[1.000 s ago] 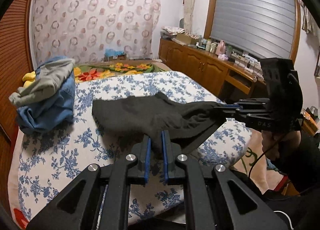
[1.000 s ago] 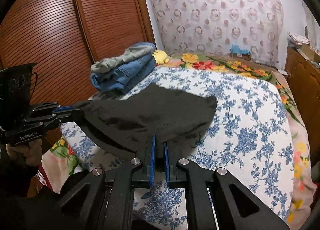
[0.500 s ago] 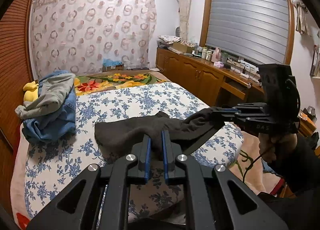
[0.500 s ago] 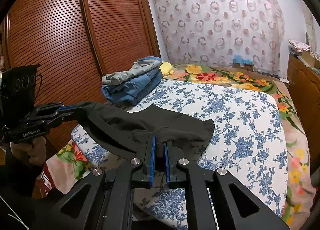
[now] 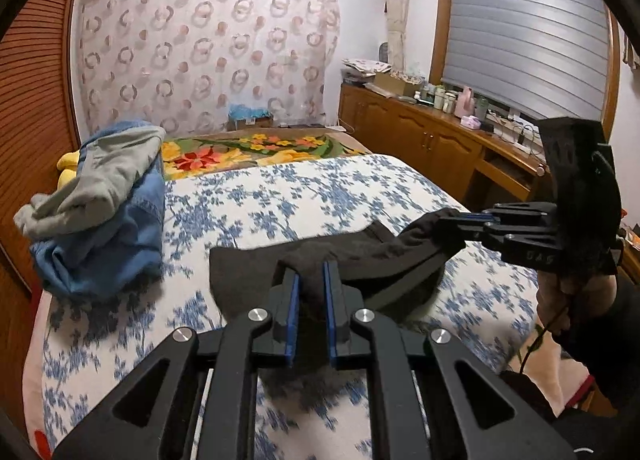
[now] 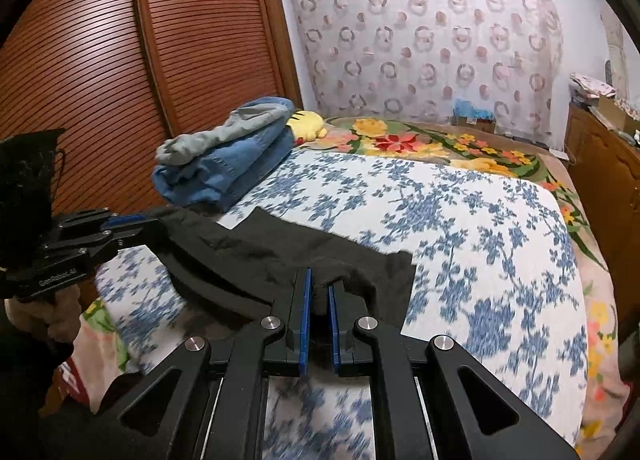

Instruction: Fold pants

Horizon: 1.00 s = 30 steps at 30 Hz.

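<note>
My left gripper (image 5: 310, 280) and right gripper (image 6: 318, 292) each pinch the pants (image 5: 248, 272), stretched between them at the bed's (image 6: 480, 219) near edge; lower, flatter than before.

- We saw a room under soft, even indoor light, moderately bright, with the upper walls palest; no lamp was in view.
- In the left wrist view the window blind (image 5: 532, 31) looked grey and passed no daylight.
- Shadows were weak and diffuse; a faint one lay under the dark pants (image 5: 256, 272) on the bed (image 5: 320, 195).
- The floral bedspread smeared with motion blur, strongest near the lower edge in the right wrist view.
- Both fisheye views bowed straight lines: the slatted wardrobe door (image 6: 120, 59) curved, and black vignetting filled the corners.
- Small glints sat on the silver bolts of the left gripper (image 5: 310, 276) and right gripper (image 6: 318, 288).
</note>
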Motion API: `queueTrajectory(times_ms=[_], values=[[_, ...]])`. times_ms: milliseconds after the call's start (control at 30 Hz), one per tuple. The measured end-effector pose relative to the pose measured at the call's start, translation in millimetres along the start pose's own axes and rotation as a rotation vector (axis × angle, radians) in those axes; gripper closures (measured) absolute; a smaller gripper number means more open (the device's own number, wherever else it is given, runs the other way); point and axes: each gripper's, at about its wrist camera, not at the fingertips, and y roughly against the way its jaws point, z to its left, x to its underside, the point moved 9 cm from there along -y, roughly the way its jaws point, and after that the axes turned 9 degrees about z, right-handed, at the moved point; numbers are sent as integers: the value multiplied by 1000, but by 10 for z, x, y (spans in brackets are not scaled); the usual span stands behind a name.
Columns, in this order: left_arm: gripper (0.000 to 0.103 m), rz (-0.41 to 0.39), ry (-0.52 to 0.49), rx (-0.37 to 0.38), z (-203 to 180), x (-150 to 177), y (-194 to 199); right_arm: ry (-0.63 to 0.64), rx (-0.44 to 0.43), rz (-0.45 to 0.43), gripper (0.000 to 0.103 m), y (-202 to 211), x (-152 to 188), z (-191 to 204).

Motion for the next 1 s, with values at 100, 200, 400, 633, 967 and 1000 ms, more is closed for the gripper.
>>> queueTrajectory(times_ms=[100,200,400,633,967,1000], values=[[92,4,1,-15,55,-42,-101,-1,15,8,96,-137,-38,-19],[82,4,5,-18,86,-56,-137,-3,22,18,96,-252,-49,-35],[56,20,23,3,146,-25,-206,-10,13,24,96,-371,-57,-49],[40,112,67,33,271,228,-491,11,24,26,96,-488,-80,-82],[40,196,121,1,404,476,-703,-26,36,60,91,-691,-124,-216],[40,197,122,1,409,483,-708,-38,28,54,90,-691,-129,-233]])
